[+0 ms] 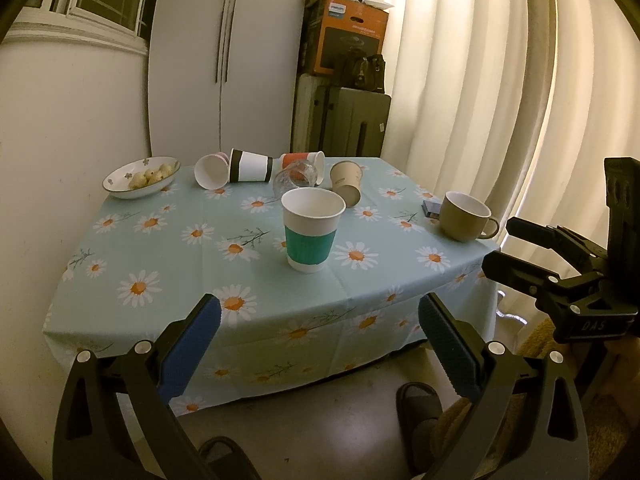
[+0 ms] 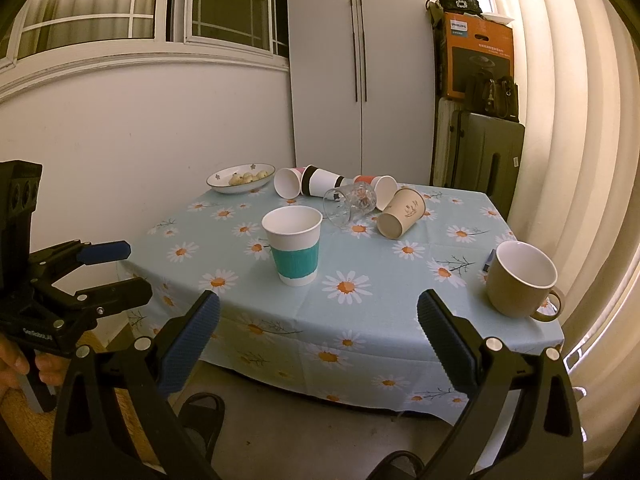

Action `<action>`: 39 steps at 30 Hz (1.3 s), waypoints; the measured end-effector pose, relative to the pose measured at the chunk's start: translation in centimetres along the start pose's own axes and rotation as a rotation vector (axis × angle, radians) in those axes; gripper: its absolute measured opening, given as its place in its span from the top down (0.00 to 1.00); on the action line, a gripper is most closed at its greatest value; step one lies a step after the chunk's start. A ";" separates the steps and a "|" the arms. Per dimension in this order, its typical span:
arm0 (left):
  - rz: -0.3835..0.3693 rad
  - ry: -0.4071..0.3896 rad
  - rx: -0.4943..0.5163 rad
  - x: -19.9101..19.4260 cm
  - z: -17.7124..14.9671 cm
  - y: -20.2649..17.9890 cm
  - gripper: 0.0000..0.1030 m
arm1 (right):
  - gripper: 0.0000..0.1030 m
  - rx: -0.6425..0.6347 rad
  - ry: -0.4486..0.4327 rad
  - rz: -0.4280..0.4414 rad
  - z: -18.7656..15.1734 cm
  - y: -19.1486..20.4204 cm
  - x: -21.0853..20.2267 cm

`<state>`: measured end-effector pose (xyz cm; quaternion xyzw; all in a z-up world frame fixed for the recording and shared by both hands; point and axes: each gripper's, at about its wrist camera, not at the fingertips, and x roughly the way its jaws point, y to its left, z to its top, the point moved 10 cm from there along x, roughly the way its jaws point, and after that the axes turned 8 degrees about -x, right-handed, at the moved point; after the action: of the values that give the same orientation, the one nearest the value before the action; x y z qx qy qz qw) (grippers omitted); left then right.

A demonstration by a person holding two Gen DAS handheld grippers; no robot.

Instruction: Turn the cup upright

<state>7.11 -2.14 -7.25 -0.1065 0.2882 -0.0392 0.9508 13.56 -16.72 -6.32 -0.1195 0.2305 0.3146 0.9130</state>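
Both your grippers are spread wide and hold nothing: left gripper (image 1: 319, 314), right gripper (image 2: 319, 312), low in frame, off the table (image 1: 168, 248). Teal-sleeved cup (image 1: 311, 230) stands upright mid-frame. Other cups lie tipped behind it: kraft cup (image 1: 346, 182), glass (image 1: 294, 178), black-banded cup (image 1: 250, 165). Mug (image 1: 464, 216) upright at right.

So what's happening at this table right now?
A person holds a left gripper and a right gripper, both open and empty, back from the near edge of the table. The teal-banded paper cup and the tan mug stand upright. At the back, the brown paper cup, the clear glass, the black-banded cup, the white cup and the red-banded cup lie on their sides, untouched.
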 end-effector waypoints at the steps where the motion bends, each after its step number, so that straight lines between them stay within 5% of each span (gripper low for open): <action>1: -0.001 0.000 -0.001 0.0 0.0 0.1 0.06 | 0.05 0.000 0.000 0.000 0.0 0.1 0.0; 39: -0.001 0.014 0.012 0.0 -0.3 -0.4 0.06 | 0.05 -0.002 0.001 0.002 -0.1 -0.1 0.0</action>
<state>6.95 -2.58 -7.44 -0.1009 0.2947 -0.0422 0.9493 13.59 -16.81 -6.47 -0.1204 0.2308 0.3157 0.9125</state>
